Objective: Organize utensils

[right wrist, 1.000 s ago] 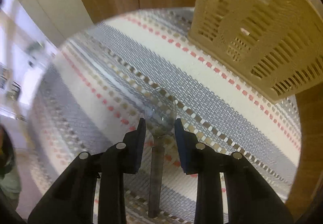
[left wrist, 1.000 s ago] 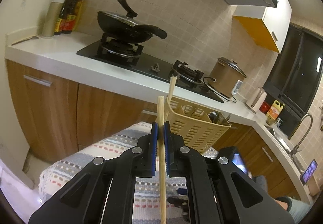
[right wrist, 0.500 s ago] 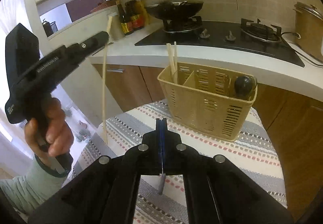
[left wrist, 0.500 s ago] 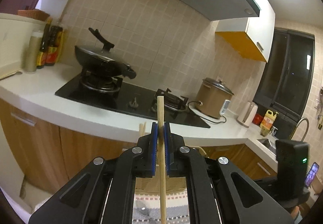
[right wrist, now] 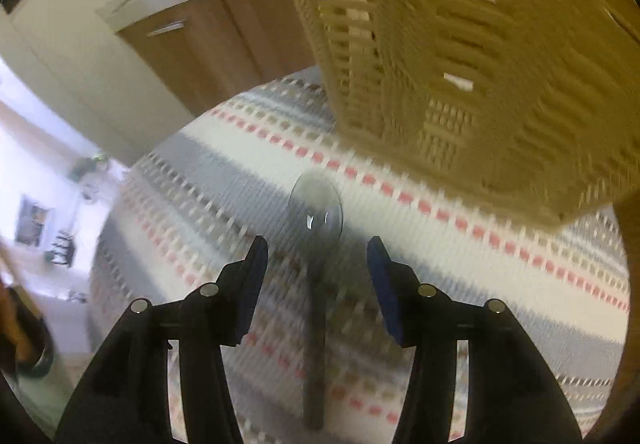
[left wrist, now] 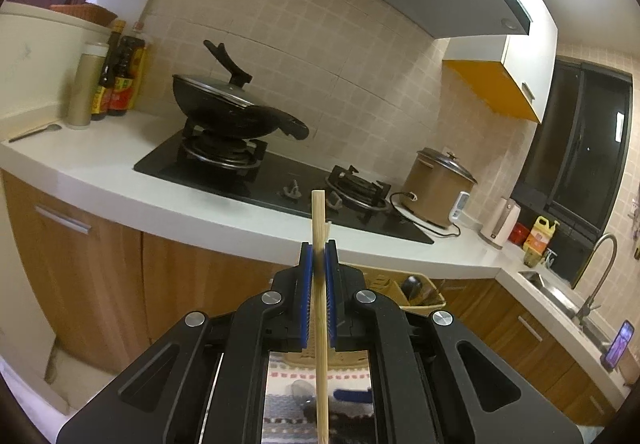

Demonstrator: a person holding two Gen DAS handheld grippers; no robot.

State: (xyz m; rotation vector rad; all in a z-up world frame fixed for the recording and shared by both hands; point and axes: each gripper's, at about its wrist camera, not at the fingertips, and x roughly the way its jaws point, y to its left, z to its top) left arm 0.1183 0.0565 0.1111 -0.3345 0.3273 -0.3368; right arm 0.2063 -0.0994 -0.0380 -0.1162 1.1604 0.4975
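My left gripper (left wrist: 318, 246) is shut on a wooden chopstick (left wrist: 319, 220) that stands upright between the blue pads, held high above the table. Below it the beige utensil basket (left wrist: 384, 280) shows, with a dark utensil (left wrist: 411, 286) inside. In the right wrist view my right gripper (right wrist: 316, 256) is open, its jaws either side of a metal spoon (right wrist: 317, 204) lying on the striped tablecloth (right wrist: 440, 244). The basket (right wrist: 460, 56) looms just beyond the spoon, upper right. The view is blurred.
A kitchen counter (left wrist: 120, 172) runs behind, with a stove, a black wok (left wrist: 228, 112), a rice cooker (left wrist: 438, 188) and sauce bottles (left wrist: 120, 84). A sink tap (left wrist: 596, 272) is at the right. Wooden cabinets (right wrist: 224, 32) stand behind the table.
My right gripper has dropped back down over the spoon and opened wide. My left gripper holds the chopstick as before; its view has tilted down a little so the basket shows.
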